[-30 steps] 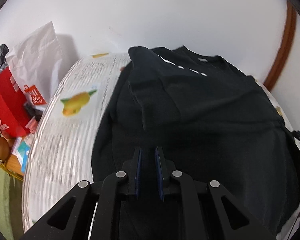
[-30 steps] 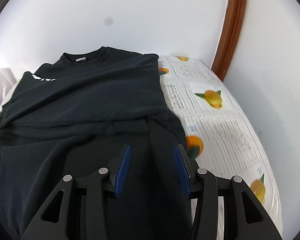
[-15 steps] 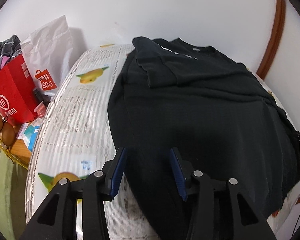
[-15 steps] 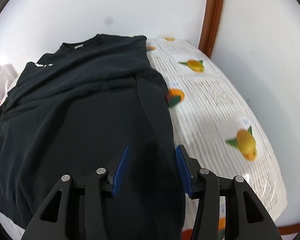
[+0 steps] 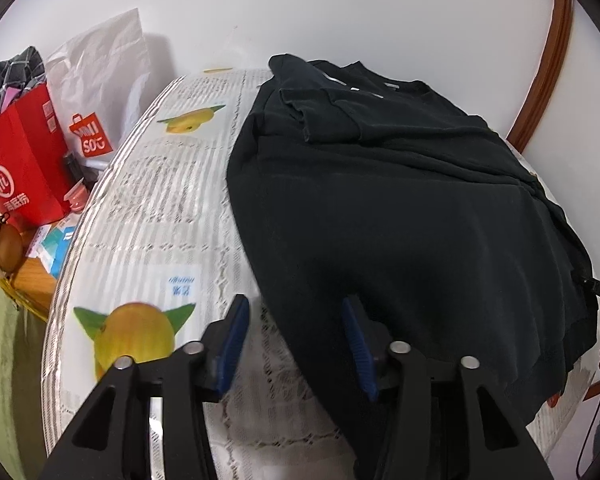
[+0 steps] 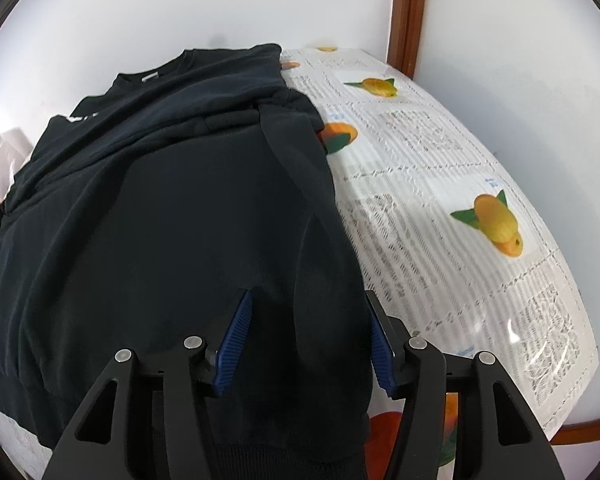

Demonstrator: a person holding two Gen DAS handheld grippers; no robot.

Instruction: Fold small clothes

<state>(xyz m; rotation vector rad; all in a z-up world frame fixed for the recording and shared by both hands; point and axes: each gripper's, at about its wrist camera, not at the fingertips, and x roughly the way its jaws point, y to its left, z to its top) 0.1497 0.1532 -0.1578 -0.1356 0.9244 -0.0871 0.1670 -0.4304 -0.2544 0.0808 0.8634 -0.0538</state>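
Observation:
A black sweatshirt [image 5: 400, 208] lies flat on a round table with both sleeves folded in across its body; it also shows in the right wrist view [image 6: 172, 216]. My left gripper [image 5: 296, 340] is open and empty, over the garment's left edge near the hem, one finger above the tablecloth. My right gripper [image 6: 308, 340] is open and empty, just above the garment's right side near the hem.
The table has a white lace cloth with orange fruit prints [image 5: 148, 216] [image 6: 452, 208]. A red bag [image 5: 20, 172], a white bag [image 5: 100, 92] and a basket with brown fruit [image 5: 4, 240] stand at the left. White wall and brown trim [image 6: 406, 12] stand behind.
The left gripper was shut and has opened. Both grippers have drawn back from the sleeve area toward the hem. The sleeves now lie folded on the body.

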